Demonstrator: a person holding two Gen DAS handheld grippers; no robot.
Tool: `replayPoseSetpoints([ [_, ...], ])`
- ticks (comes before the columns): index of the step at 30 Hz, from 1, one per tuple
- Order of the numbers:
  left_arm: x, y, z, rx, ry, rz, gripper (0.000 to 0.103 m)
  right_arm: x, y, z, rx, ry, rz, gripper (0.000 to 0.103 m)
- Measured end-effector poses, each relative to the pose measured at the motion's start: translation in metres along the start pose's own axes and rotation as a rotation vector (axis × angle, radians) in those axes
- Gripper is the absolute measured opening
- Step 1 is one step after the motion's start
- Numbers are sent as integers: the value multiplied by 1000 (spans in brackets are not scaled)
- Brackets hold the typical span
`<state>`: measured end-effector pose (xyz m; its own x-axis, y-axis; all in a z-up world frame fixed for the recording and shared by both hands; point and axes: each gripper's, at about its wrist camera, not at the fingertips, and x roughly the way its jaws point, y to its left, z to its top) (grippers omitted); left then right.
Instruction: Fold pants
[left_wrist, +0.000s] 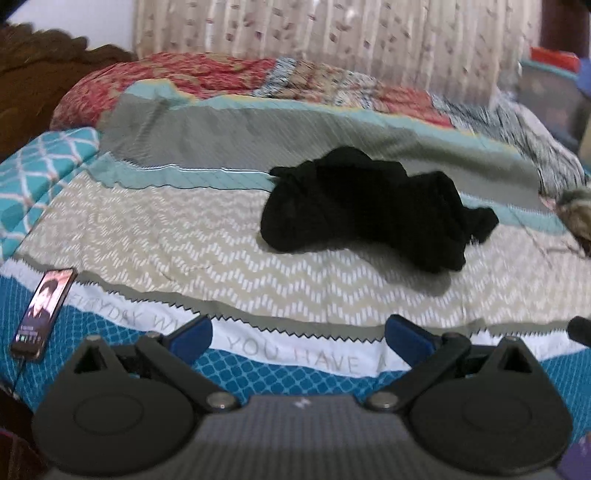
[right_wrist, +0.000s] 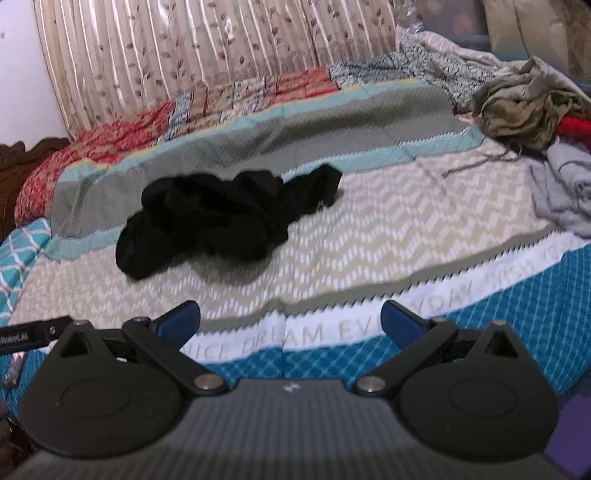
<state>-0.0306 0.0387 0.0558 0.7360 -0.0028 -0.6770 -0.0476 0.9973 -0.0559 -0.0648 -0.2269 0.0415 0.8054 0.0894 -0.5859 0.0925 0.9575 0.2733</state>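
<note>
While black pants (left_wrist: 373, 206) lie crumpled on bedspread (left_wrist: 221, 236), left gripper (left_wrist: 299, 338) and right gripper (right_wrist: 290, 325) fingers spread wide, empty.

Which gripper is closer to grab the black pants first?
Probably the left gripper. In its view the pants lie almost straight ahead; in the right gripper's view they sit off to the left. Both are open and not touching them yet.

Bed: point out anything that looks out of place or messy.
The black pants lie bunched in a crumpled heap mid-bed, not laid flat. A phone with its screen lit sits at the bed's near left edge. Loose clothes are piled at the right.
</note>
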Motion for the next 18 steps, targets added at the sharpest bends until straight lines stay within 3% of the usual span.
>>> replayPoseSetpoints([
  [4, -2, 3, -9, -5, 41, 11, 103, -5, 5, -7, 9, 4, 18, 103],
  [10, 3, 1, -17, 6, 98, 31, 103, 7, 16, -20, 5, 76, 52, 103],
  [18, 10, 1, -20, 2, 149, 47, 103, 7, 12, -20, 29, 80, 42, 103],
])
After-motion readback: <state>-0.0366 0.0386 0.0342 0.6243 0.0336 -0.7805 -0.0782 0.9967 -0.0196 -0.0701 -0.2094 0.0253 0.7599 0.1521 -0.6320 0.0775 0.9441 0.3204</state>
